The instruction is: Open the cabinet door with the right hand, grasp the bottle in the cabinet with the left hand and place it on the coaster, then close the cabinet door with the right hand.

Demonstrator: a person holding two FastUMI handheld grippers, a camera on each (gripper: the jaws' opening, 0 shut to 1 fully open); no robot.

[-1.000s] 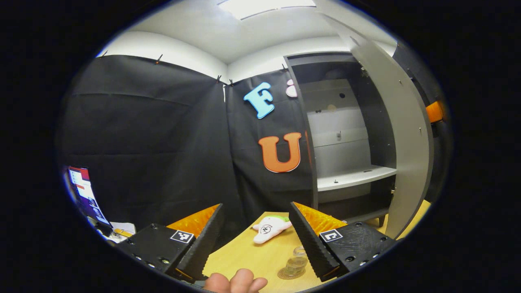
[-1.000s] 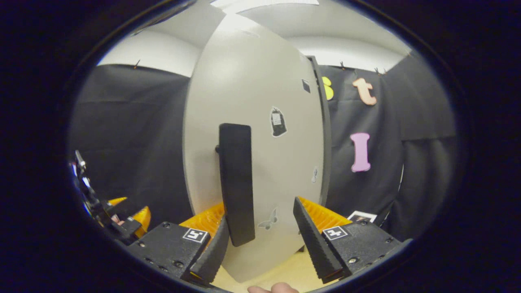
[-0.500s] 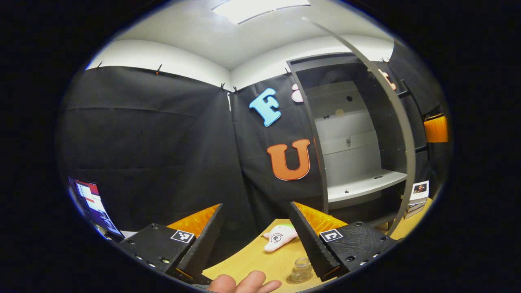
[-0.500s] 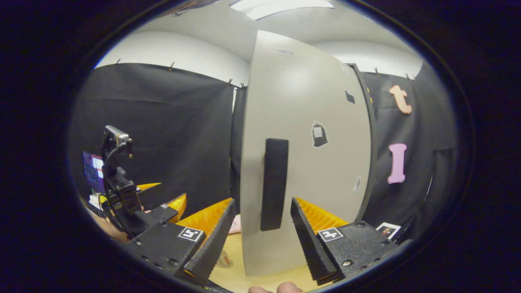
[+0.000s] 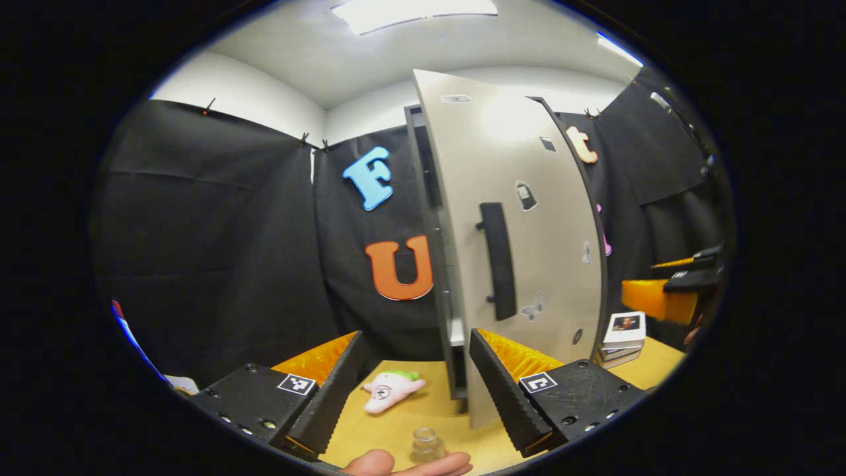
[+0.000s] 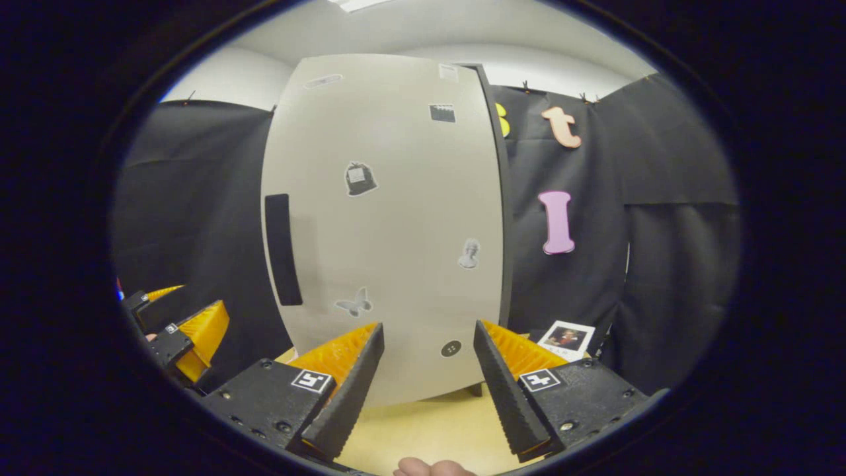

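Right gripper agape before cabinet door

A: Is the bottle showing whole in the left gripper view?

B: No. A fingertip is covering its base, so whether a coaster is lying beneath is unclear.

A: And the cabinet door?

B: It is hiding nearly all the inside, and the left gripper is cutting off its lower corner.
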